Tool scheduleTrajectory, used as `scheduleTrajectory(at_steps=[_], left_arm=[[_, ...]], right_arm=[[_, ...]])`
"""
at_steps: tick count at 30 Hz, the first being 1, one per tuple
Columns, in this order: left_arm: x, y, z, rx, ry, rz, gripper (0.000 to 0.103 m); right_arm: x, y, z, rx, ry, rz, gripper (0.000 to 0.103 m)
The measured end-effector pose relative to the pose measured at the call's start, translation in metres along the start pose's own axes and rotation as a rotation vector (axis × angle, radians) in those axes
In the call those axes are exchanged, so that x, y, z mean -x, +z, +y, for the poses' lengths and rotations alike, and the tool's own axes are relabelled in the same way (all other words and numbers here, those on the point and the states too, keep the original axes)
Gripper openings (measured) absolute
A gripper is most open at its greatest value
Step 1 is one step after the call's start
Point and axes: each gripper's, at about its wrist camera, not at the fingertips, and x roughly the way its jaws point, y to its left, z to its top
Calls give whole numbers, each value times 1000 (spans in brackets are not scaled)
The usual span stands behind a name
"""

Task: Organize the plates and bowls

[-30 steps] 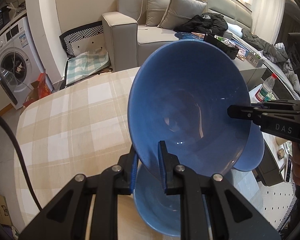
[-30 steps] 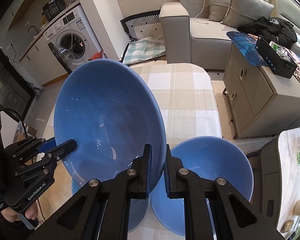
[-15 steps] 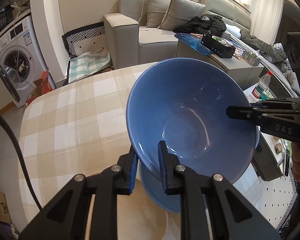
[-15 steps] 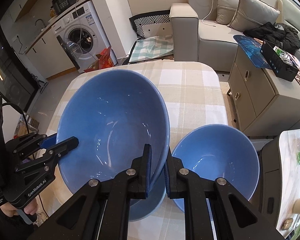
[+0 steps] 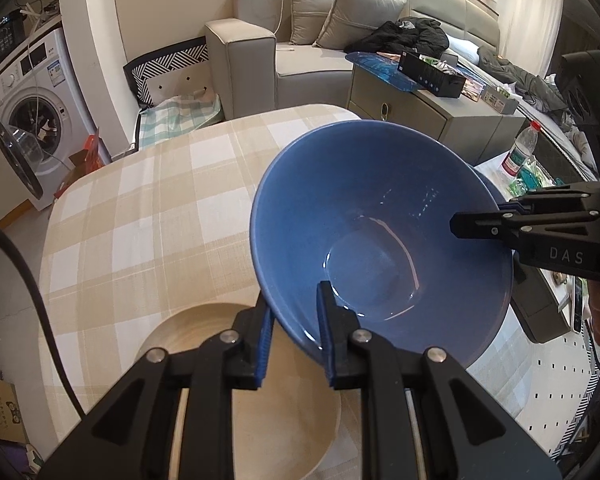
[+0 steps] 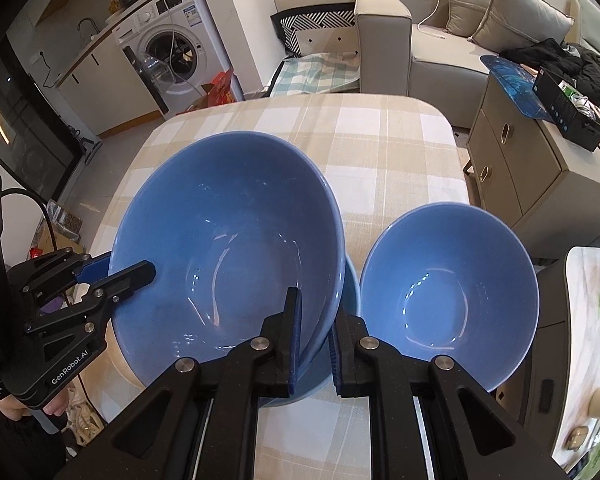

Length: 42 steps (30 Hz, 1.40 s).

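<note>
A large blue bowl (image 5: 380,216) (image 6: 228,240) hangs tilted over the checked table, held by both grippers at opposite rims. My left gripper (image 5: 294,304) is shut on its near rim in the left wrist view and shows at the left (image 6: 128,268) in the right wrist view. My right gripper (image 6: 314,312) is shut on the other rim, seen at the right (image 5: 484,216) of the left wrist view. Under the held bowl a second blue bowl (image 6: 350,284) peeks out. A smaller blue bowl (image 6: 448,292) stands to its right. A beige plate (image 5: 188,332) lies below the left fingers.
The table (image 6: 380,152) wears a beige checked cloth (image 5: 140,220). Beyond it stand a grey sofa (image 5: 260,60), a washing machine (image 6: 168,52) and a low cabinet (image 6: 532,168). A water bottle (image 5: 520,152) stands on a side surface at the right.
The held bowl has tipped from steep towards level and sunk closer to the bowl beneath. Both grippers travelled with it, and the beige plate has come into the left wrist view.
</note>
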Motion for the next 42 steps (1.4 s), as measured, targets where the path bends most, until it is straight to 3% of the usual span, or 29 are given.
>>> scheduleTrajectory(at_steps=[22, 30, 32, 37, 42], left_arm=[[-31, -13, -6, -23, -27, 105, 19], [-27, -11, -3, -30, -31, 100, 25], [-25, -12, -2, -33, -22, 90, 38], [-18, -10, 3, -29, -16, 64, 49], [-16, -9, 7, -23, -35, 50, 50]], right_arm=[[-37, -25, -5, 14, -6, 150, 17], [-36, -26, 2, 84, -5, 152, 31], [-33, -28, 4, 92, -5, 146, 41], [-21, -33, 4, 124, -37, 112, 54], [-13, -34, -2, 115, -32, 88, 67]])
